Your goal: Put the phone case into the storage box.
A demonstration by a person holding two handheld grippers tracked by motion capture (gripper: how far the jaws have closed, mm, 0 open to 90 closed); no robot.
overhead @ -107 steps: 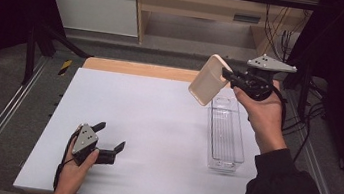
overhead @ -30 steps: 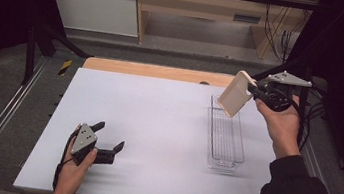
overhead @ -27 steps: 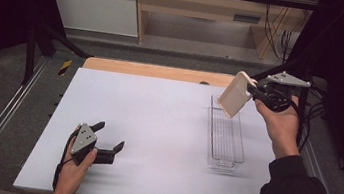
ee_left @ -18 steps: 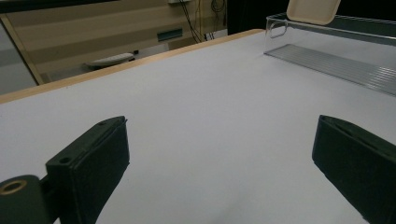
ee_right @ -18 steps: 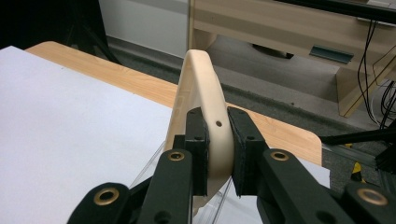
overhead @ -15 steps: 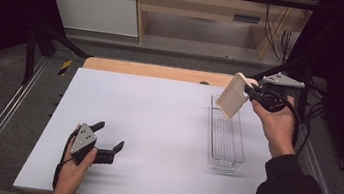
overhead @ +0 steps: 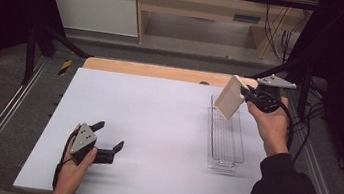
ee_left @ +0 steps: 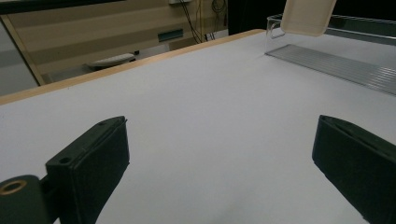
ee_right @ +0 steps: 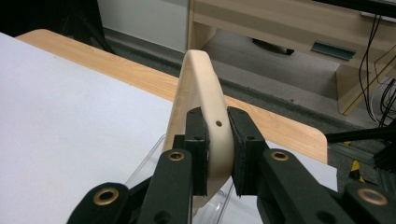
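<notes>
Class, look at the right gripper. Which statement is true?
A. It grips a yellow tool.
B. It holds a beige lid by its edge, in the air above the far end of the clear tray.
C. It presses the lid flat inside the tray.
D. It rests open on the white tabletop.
B: the right gripper has its fingers closed on the rim of the beige lid, which hangs tilted above the far end of the clear tray.

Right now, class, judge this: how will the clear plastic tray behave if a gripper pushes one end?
The clear plastic tray looks thin-walled and empty, so probably light. On the smooth white table it would likely slide easily. Being long and narrow, a push at one end may swivel it rather than tip it.
</notes>
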